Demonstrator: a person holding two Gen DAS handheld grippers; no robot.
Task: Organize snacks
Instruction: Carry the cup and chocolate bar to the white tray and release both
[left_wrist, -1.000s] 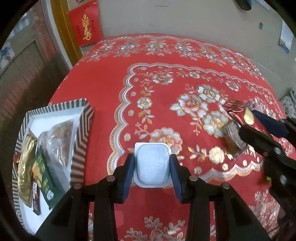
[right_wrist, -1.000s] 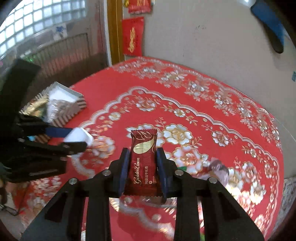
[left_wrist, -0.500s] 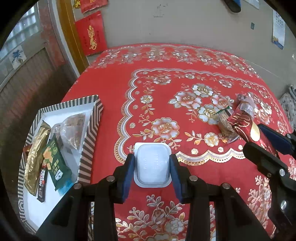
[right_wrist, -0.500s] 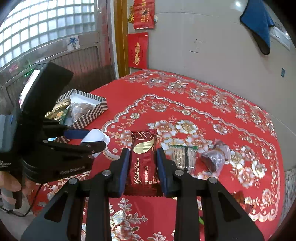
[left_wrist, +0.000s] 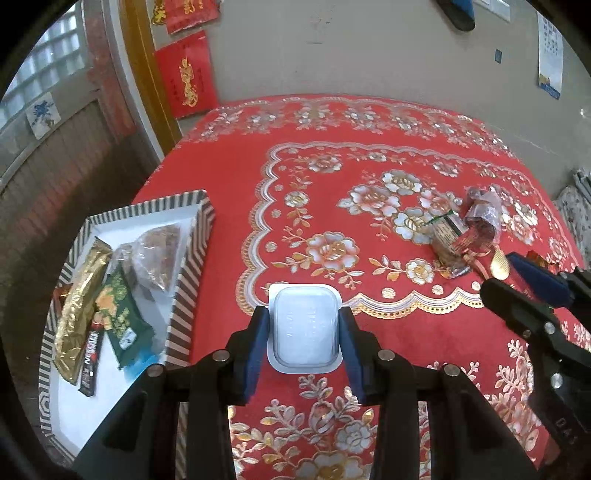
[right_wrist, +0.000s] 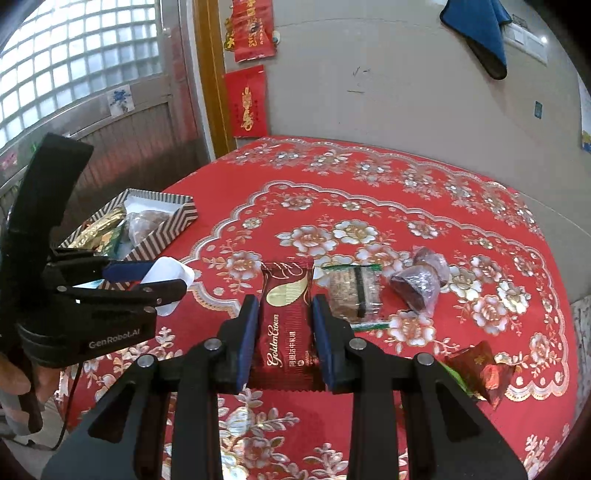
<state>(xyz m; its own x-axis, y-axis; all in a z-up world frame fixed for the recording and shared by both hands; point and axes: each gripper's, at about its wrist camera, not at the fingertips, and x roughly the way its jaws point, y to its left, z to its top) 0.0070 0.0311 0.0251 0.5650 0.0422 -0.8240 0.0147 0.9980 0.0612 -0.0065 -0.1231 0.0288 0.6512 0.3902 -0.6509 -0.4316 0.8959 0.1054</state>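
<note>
Snacks already sorted lie in the striped tray (left_wrist: 192, 258), the landmark at the left edge of the red tablecloth (left_wrist: 369, 147); a gold packet (left_wrist: 79, 306), a green packet (left_wrist: 120, 314) and a clear bag of brown pieces (left_wrist: 155, 251) rest inside it. Right of the tray, the left gripper (left_wrist: 303, 328) is clamped across the short sides of a white sealed cup (left_wrist: 303, 326), held above the cloth just beside the tray's near wall. Farther right of the tray, the right gripper (right_wrist: 284, 328) grips a maroon wafer bar (right_wrist: 286, 325), long axis running along the fingers. The left gripper is judged nearer the tray, so its cup travels leftward first.
</note>
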